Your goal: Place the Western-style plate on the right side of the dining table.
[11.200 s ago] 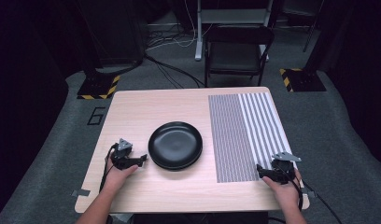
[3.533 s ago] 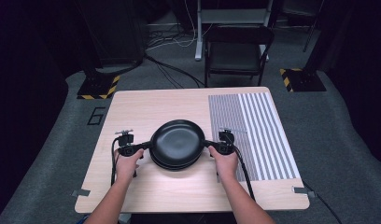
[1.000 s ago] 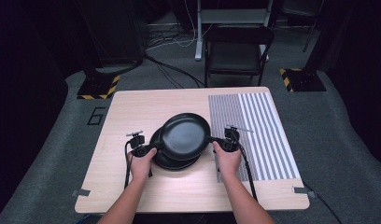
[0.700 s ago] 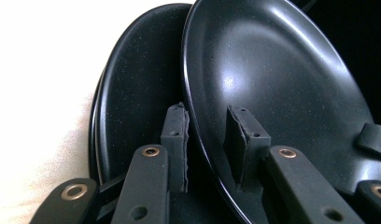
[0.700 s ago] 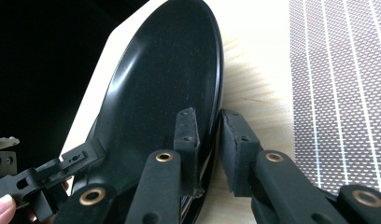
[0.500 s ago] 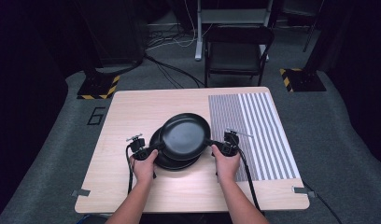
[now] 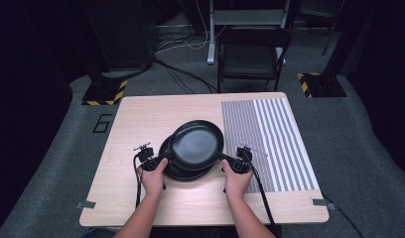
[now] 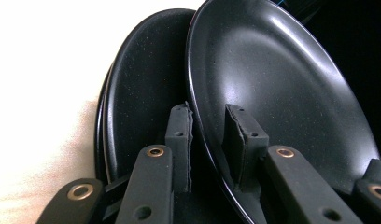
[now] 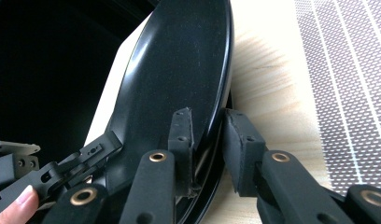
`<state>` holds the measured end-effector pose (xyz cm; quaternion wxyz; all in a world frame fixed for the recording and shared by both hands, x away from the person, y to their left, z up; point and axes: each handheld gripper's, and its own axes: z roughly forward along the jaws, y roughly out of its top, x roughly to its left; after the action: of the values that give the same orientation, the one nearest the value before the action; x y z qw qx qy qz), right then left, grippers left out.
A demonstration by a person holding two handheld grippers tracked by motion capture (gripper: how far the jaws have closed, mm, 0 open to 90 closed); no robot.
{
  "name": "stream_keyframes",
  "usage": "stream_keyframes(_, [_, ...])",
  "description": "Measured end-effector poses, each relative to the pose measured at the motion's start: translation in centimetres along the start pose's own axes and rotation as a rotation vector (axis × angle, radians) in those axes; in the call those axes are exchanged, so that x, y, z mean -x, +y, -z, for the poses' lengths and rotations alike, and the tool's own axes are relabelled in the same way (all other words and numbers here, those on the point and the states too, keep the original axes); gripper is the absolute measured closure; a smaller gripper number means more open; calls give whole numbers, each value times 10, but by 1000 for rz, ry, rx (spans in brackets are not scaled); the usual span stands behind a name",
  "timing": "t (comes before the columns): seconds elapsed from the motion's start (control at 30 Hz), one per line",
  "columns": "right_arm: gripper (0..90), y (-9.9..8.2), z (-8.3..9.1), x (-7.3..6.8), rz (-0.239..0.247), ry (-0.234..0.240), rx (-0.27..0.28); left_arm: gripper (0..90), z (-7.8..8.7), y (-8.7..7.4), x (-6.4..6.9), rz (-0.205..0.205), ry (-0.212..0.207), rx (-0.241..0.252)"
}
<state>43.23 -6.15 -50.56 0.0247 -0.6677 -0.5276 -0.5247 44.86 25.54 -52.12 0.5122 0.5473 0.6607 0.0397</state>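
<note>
Both grippers are clamping the top plate (image 7: 196, 140) by opposite rims, left gripper (image 7: 158, 161) and right gripper (image 7: 225, 159) holding it tilted above the lower plate (image 7: 176, 171) on the surface (image 7: 141, 119).

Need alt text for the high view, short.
Two hands hold a claw each, the left claw and right claw clamping opposite rims of a black plate raised over another black plate on a wooden table, beside a striped mat.
</note>
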Motion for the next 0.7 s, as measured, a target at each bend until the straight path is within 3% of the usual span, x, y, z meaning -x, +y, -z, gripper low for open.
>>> stream_keyframes(0.13, [740, 1, -2, -2, -21, -8, -14, 700, 0, 0, 0, 4, 2, 11])
stream_keyframes(0.27, [743, 1, -6, -3, 6, -20, -12, 727, 1, 0, -3, 12, 11, 18])
stream_keyframes(0.47, [759, 4, -12, -1, -31, -10, -7, 756, 2, -1, -4, 35, 7, 35])
stream_keyframes(0.7, [772, 6, -16, 0, -24, -15, 0, 766, 2, 0, -8, 45, -15, 32])
